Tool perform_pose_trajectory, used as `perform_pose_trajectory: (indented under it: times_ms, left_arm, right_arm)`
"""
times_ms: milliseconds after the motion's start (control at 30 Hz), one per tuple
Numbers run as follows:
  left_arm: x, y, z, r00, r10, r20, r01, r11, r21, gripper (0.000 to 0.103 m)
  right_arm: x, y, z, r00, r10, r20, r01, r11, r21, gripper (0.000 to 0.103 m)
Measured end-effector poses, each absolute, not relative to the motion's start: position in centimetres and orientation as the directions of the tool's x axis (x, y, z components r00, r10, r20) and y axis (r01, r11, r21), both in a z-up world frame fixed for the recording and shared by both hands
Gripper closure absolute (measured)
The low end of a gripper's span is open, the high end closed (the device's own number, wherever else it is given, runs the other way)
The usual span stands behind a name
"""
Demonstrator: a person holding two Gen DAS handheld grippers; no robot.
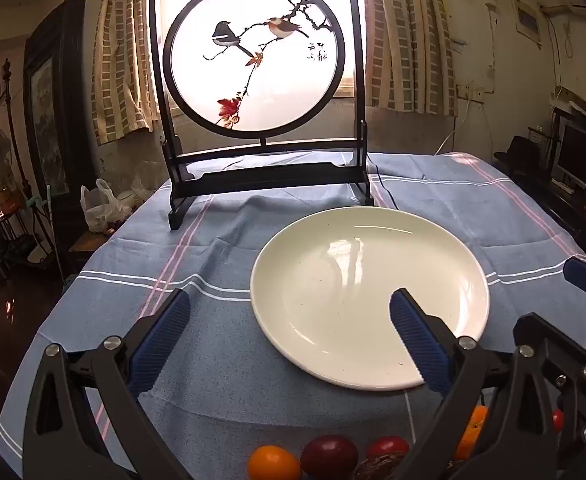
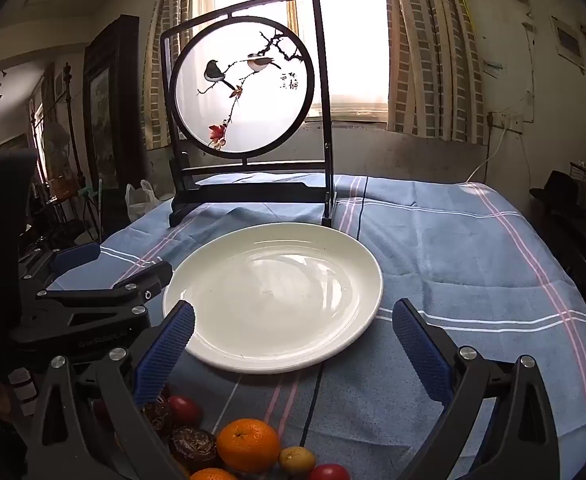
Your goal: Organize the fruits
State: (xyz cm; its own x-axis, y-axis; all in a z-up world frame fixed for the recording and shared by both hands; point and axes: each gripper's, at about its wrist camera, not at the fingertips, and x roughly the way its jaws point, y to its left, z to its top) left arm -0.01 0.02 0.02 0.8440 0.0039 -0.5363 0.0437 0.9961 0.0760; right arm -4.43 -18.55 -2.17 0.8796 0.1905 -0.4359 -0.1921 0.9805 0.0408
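Orange, red and dark brown fruits lie in a loose cluster on the blue striped tablecloth at the near edge of the table, just in front of the white plate and not on it. In the right wrist view a large orange sits at the centre of the group, with a wrinkled dark brown fruit touching its left side, a red fruit just behind that, a small yellow fruit at its right, and another red one at the bottom edge. The left wrist view catches the same pile from the other side: an orange, a dark red fruit beside it and a smaller red fruit, partly hidden behind the gripper frame. The right gripper hovers above the near rim of the plate with its blue-padded fingers spread wide and nothing between them. The left gripper is likewise spread apart and empty, its right finger over the plate's near edge and its left finger over bare cloth. Behind the plate, near the far side of the table, a dark-framed round bird screen stands upright before a bright window with checked curtains.
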Motion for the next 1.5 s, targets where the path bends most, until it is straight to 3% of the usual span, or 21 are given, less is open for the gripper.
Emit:
perform_pose_trajectory:
  times_ms: [233, 767, 1500]
  left_arm:
    - [-0.6, 0.0, 0.1, 0.861, 0.018, -0.508, 0.026, 0.996, 0.080, 0.005]
    - [0.4, 0.5, -0.6, 0.832, 0.012, -0.554, 0.028, 0.998, 0.064, 0.005]
    - [0.1, 0.2, -0.3, 0.837, -0.004, -0.547, 0.043, 0.997, 0.060, 0.005]
  right_arm:
    - [-4.8, -18.3, -2.2, 0.880, 0.169, -0.444, -0.181, 0.983, 0.014, 0.004]
    - [-4.3, -18.4, -2.7, 0.878, 0.172, -0.447, -0.173, 0.984, 0.039, 0.004]
    - [-4.4, -17.9, -2.8, 0.873, 0.178, -0.453, -0.188, 0.982, 0.024, 0.004]
